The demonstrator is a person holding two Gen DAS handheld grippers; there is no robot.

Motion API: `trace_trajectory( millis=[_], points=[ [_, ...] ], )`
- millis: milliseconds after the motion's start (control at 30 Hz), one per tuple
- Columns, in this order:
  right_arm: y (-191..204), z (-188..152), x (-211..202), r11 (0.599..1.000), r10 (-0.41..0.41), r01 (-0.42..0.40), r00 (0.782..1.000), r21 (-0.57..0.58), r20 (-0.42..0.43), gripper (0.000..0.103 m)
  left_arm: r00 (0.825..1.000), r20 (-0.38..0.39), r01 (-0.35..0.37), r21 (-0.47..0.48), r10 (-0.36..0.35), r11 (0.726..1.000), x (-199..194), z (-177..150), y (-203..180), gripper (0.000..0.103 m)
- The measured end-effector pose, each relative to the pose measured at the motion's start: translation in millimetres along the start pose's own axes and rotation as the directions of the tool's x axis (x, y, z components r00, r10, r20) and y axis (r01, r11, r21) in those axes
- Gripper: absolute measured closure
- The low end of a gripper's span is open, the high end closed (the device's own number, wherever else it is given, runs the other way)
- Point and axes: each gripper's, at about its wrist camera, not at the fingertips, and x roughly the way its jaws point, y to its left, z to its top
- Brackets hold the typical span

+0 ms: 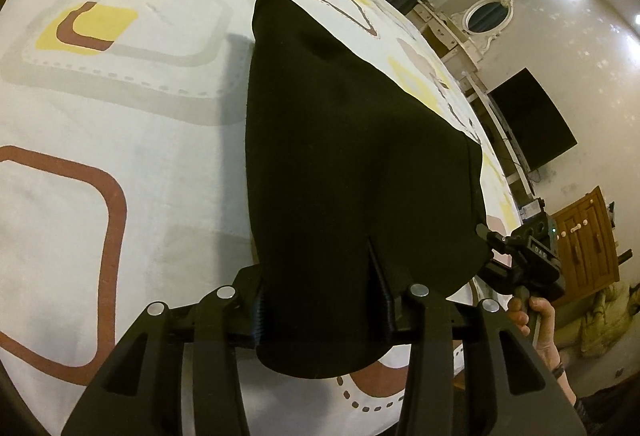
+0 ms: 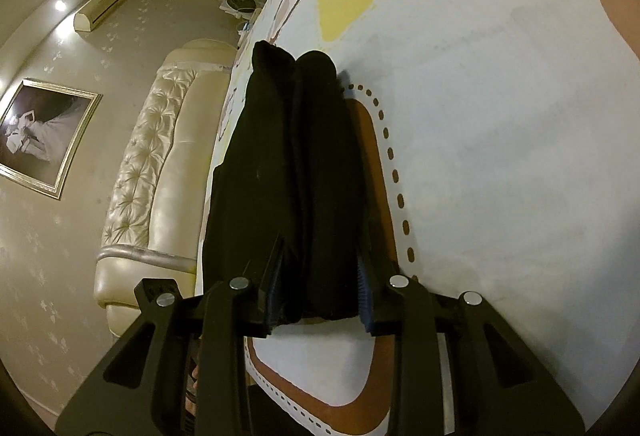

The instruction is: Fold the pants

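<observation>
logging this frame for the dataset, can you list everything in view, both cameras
pants: one, black, folded on the bed, near end between both grippers' fingers
bedsheet: one, white with yellow, brown and grey shapes, under the pants
headboard: one, cream, tufted, left in the right wrist view
picture: one, silver frame, on the wall
air conditioner: one, cream, high on the wall
mirror: one, oval, white frame
screen: one, black, on the wall
cabinet: one, brown wood
left gripper: black, pants between its fingers
right gripper: black, closed on the pants
hand: one, holding the right gripper's handle
</observation>
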Motion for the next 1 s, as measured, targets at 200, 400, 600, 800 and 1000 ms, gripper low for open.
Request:
trace_trajectory(
  millis=[200,400,600,800,1000],
  points=[
    [-5,3,-3,1.000,0.018,-0.018,1.000,0.018,0.006,0.073,1.000,0.000,-0.001,0.001,0.001,1.000,0,-1,0,0.059],
    [-8,4,-3,0.999,0.024,-0.024,1.000,0.023,0.004,0.073,1.000,-0.001,-0.013,0.010,0.013,1.000,0,-2,-2,0.059],
    [-11,2,-5,0.999,0.031,-0.031,0.999,0.033,0.008,0.073,0.999,-0.001,-0.053,0.026,0.053,0.998,0,0,-7,0.057],
    [-15,2,-5,0.998,0.049,-0.049,0.999,0.049,0.007,0.073,0.998,-0.004,-0.066,0.027,0.066,0.997,0,0,-8,0.055],
    [-19,-6,-17,0.995,0.053,-0.056,0.998,0.088,0.036,0.071,0.978,0.047,-0.205,0.086,0.202,0.975,-7,-5,-24,0.039]
  ],
)
